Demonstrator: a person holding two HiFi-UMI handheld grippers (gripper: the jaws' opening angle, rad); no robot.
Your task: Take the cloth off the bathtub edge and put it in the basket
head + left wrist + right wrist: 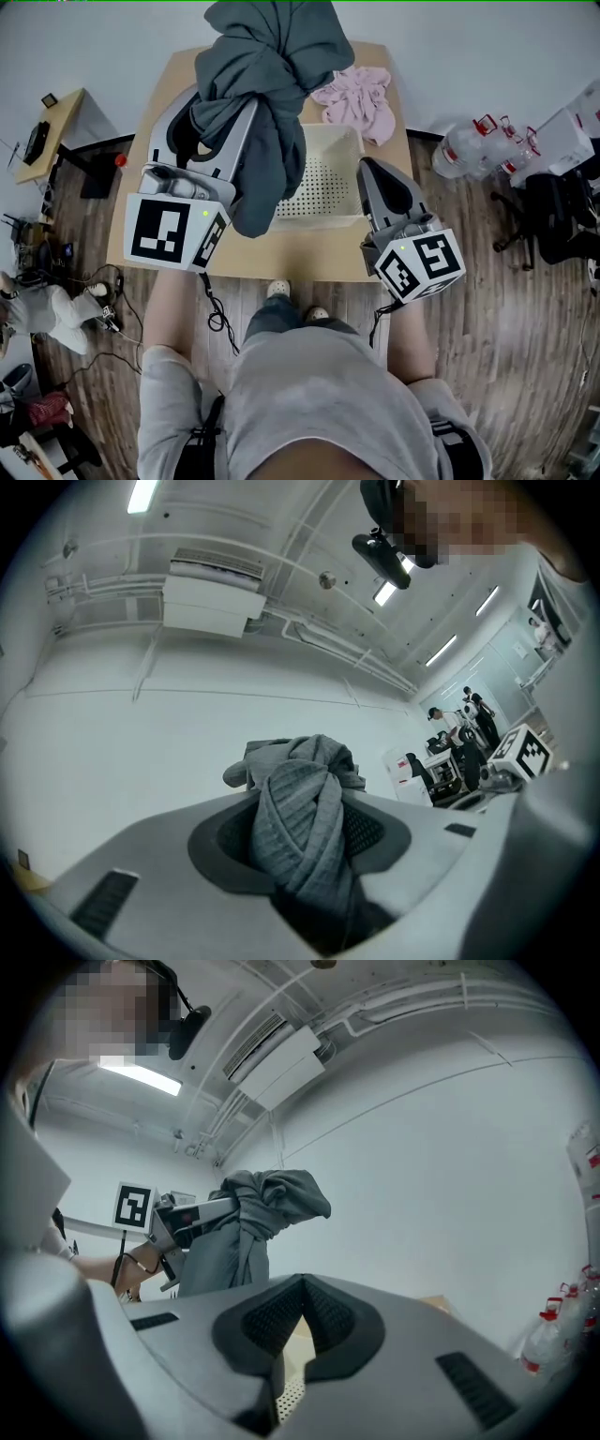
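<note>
A dark grey cloth (267, 94) hangs bunched above the left half of the white perforated basket (319, 222). My left gripper (225, 103) is shut on it, high over the table. In the left gripper view the ribbed cloth (309, 808) fills the gap between the jaws and spills over their tips. The right gripper view shows the same cloth (248, 1227) draping down from the left gripper (202, 1213). My right gripper (372, 171) is at the basket's right side, jaws shut with nothing between them (298, 1312).
The basket stands on a light wooden table (281, 258), and a pink cloth (361, 98) lies behind it. Several water bottles (478, 141) stand on the floor to the right by a dark chair (553, 216). A small side table (47, 131) is at the left.
</note>
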